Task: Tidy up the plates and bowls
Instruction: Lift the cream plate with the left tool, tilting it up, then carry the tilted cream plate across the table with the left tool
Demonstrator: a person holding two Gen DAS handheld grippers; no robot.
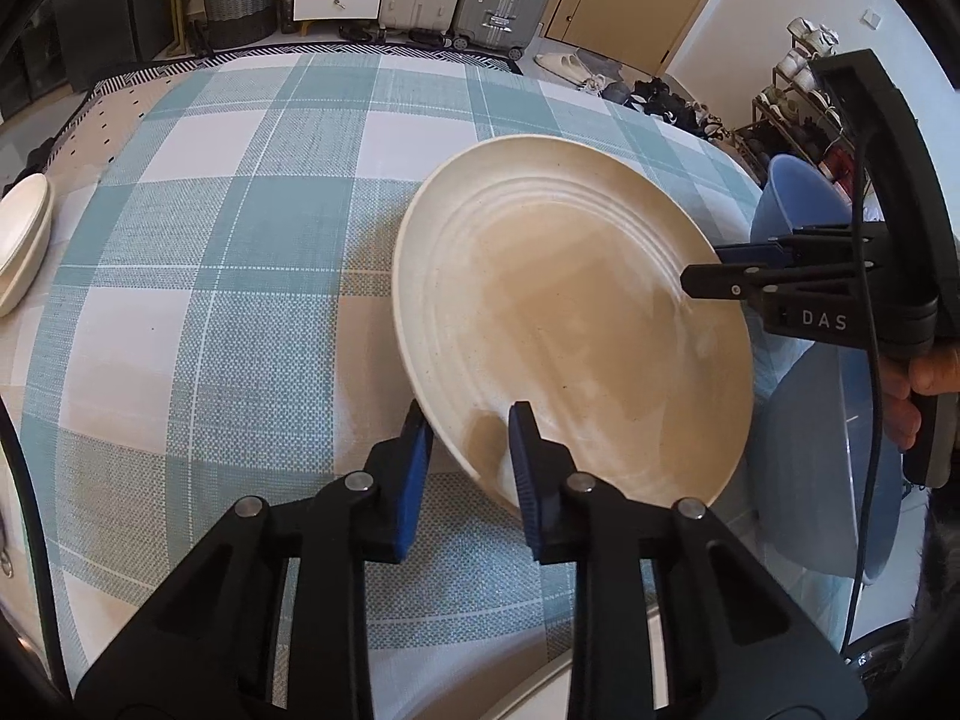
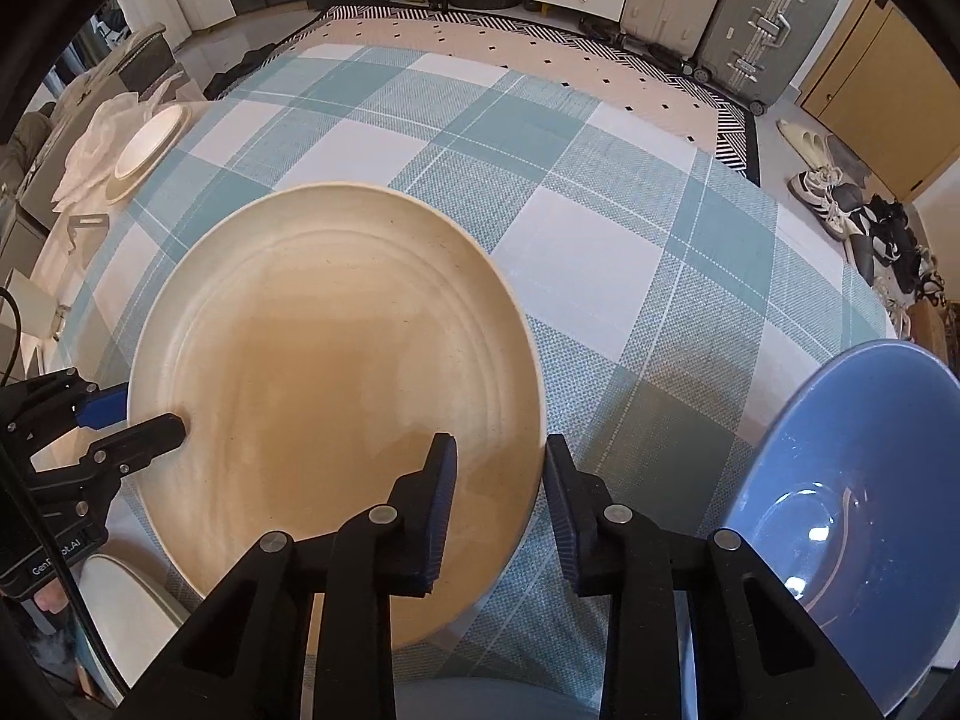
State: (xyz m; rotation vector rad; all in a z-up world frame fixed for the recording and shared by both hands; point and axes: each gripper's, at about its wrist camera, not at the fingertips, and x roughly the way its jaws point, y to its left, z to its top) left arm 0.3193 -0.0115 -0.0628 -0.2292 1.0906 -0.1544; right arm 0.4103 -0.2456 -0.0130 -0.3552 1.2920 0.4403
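A large cream plate (image 1: 576, 324) with ringed grooves is tilted above the checked tablecloth. My left gripper (image 1: 471, 462) straddles its near rim with both blue pads around the edge, a small gap showing. In the right wrist view the same plate (image 2: 336, 384) fills the left half, and my right gripper (image 2: 501, 498) straddles its right rim, jaws open wide. The left gripper (image 2: 129, 420) shows at the plate's left edge there, and the right gripper (image 1: 714, 273) shows at the plate's right edge in the left wrist view. A blue bowl (image 2: 840, 516) sits at right.
A stack of cream plates (image 2: 147, 147) lies at the table's far left, also seen in the left wrist view (image 1: 24, 234). The blue bowl (image 1: 798, 204) stands at the table's right edge. Suitcases, drawers, a basket and shoes stand on the floor beyond.
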